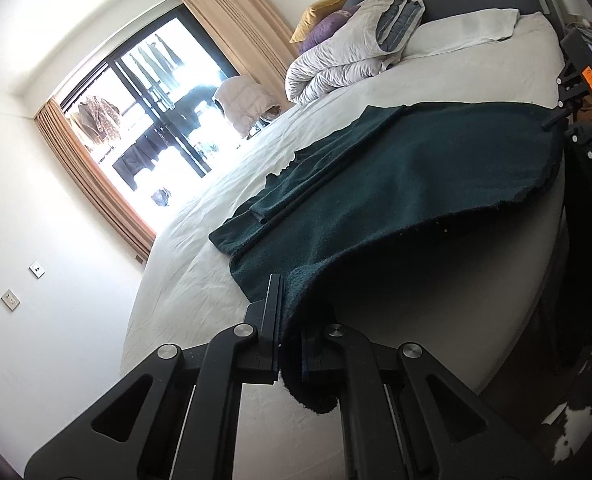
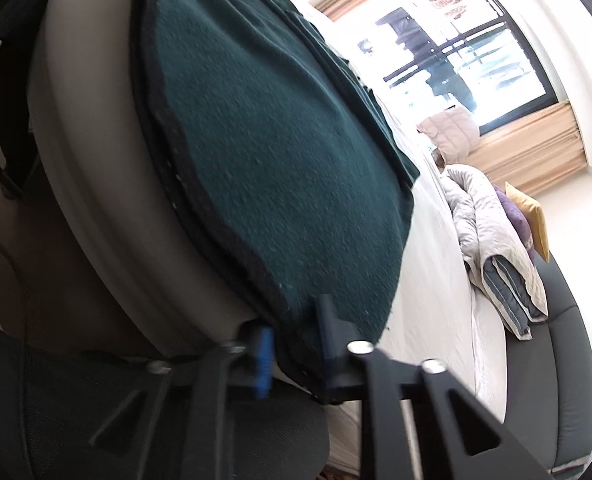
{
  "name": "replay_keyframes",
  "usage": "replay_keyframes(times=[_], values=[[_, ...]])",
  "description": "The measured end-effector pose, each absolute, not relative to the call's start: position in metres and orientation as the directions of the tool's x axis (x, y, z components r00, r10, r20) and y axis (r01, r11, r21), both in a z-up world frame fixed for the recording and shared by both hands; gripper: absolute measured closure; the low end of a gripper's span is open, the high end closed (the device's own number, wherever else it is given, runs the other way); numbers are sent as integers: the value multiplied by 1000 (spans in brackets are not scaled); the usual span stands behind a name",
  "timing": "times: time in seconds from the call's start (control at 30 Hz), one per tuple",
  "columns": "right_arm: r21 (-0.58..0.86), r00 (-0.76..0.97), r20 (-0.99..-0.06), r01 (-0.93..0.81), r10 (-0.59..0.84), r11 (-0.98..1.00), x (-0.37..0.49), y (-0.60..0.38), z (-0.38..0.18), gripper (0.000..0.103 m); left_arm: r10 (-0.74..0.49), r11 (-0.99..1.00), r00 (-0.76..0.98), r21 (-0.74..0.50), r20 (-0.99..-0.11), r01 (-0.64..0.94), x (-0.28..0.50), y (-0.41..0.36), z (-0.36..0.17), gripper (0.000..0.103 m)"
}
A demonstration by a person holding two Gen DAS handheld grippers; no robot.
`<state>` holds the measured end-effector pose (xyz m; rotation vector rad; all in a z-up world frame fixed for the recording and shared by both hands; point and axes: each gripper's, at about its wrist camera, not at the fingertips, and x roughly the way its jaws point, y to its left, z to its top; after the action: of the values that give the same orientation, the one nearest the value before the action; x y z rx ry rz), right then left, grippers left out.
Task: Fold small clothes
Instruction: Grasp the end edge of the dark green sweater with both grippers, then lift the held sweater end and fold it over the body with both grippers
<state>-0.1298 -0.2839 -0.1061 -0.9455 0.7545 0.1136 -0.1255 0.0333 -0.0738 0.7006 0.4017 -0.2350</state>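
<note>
The dark green fleece garment (image 1: 396,184) lies spread at the bed's (image 1: 223,216) near edge, soft and floppy, best carried by its hem corners, where the left tool (image 1: 291,344) and right tool (image 2: 296,356) are each clamped.

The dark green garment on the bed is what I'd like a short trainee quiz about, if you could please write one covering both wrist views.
1. True or false: the left gripper is shut on an edge of the dark green garment.
2. Multiple choice: where does most of the garment lie? A) on the floor B) spread on the white bed sheet C) on the curtain
3. Fill in: the right gripper holds the garment at the bed's ____.

Key: 1 true. 2 B. 3 edge: in the right wrist view that corner sits where the mattress side drops away, far from the rolled duvet.
</note>
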Motion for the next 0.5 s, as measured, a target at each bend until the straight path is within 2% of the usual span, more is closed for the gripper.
replay_keyframes(times=[0.2,0.43,0.5], values=[[-694,753,-607,-347,-253,631,-124,-297,-92,99,-65,728,899,596,-432,339,-130,34,-86,98],[-719,828,-495,-220,-263,659,-118,-307,-37,100,-73,737,923,603,-378,306,-140,44,-69,99],[-736,821,-493,-218,-287,642,-111,-313,-36,100,-70,749,931,598,-359,286,-144,49,-61,99]])
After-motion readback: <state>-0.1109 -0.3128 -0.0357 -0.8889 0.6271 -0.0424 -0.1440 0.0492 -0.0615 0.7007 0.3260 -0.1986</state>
